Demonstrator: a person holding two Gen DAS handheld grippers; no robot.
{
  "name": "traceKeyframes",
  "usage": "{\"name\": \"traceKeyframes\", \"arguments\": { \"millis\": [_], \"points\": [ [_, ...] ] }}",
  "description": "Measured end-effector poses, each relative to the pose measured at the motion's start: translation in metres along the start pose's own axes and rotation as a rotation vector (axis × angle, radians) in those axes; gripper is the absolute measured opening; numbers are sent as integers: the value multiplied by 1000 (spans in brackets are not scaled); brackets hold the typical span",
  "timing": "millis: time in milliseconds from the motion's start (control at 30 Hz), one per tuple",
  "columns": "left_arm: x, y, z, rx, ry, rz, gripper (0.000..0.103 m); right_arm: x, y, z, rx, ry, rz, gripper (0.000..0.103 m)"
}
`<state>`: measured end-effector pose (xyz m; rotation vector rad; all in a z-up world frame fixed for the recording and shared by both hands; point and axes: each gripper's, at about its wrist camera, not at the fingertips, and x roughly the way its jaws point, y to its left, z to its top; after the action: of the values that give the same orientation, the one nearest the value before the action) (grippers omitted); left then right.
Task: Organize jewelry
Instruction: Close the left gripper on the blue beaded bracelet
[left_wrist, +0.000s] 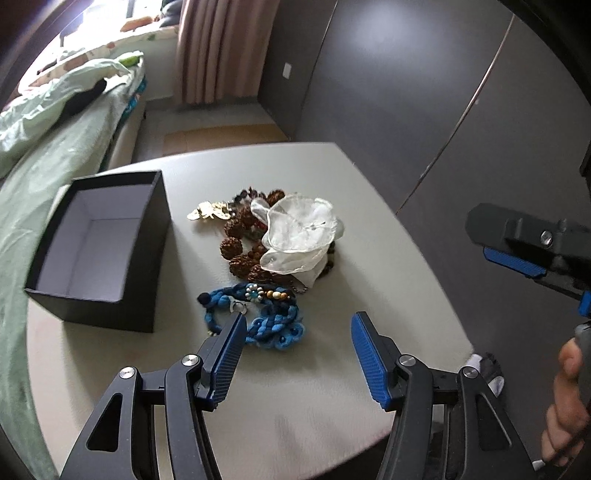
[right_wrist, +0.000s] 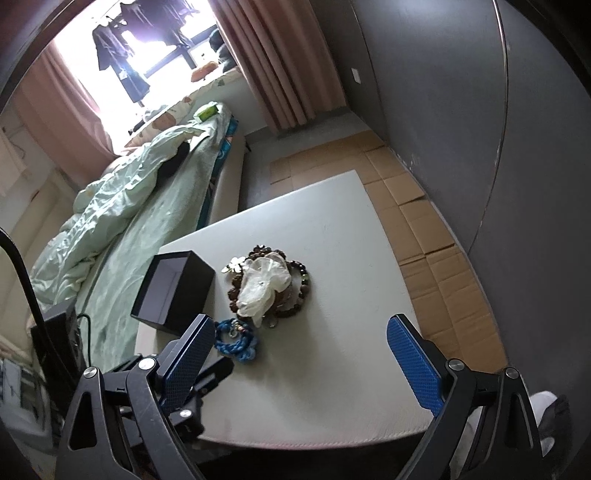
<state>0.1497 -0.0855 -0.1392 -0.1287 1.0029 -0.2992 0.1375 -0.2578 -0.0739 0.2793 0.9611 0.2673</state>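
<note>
A pile of jewelry lies mid-table: a blue braided necklace (left_wrist: 266, 321) nearest me, brown bead strands (left_wrist: 240, 240), a gold leaf piece (left_wrist: 207, 211) and a white fabric flower (left_wrist: 299, 232) on top. An open empty black box (left_wrist: 107, 251) stands left of the pile. My left gripper (left_wrist: 299, 354) is open, just short of the blue necklace, touching nothing. My right gripper (right_wrist: 301, 362) is open and empty, higher above the table's near side; it shows at the right edge of the left wrist view (left_wrist: 517, 254). The right wrist view shows the box (right_wrist: 177, 291), flower (right_wrist: 264, 284) and blue necklace (right_wrist: 236, 341).
The white table (left_wrist: 388, 295) sits beside a bed with green bedding (right_wrist: 122, 229) on the left. A dark wardrobe wall (right_wrist: 480, 110) stands to the right, with cardboard (right_wrist: 436, 243) on the floor below. Pink curtains (right_wrist: 280, 55) hang by the window.
</note>
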Motion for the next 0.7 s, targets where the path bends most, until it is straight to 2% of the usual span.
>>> {"name": "traceKeyframes", "arguments": {
  "millis": [233,300,333,367,433,533,700],
  "points": [
    [34,9,6,-42,59,0,60,37,-14,11,100,71,67,80],
    [36,10,7,-44,46,11,53,42,-15,12,122,78,72,80],
    [36,10,7,-48,51,19,38,44,-14,11,127,78,73,80],
    [38,12,7,-60,63,21,28,46,-14,11,132,79,78,79],
    [36,17,6,-102,64,-7,25,49,-13,12,143,83,92,78],
    [23,21,8,-120,48,-17,10,59,-11,10,173,100,128,72],
    [1,28,6,-142,13,-31,10,78,-10,7,217,141,169,64]
  ]
}}
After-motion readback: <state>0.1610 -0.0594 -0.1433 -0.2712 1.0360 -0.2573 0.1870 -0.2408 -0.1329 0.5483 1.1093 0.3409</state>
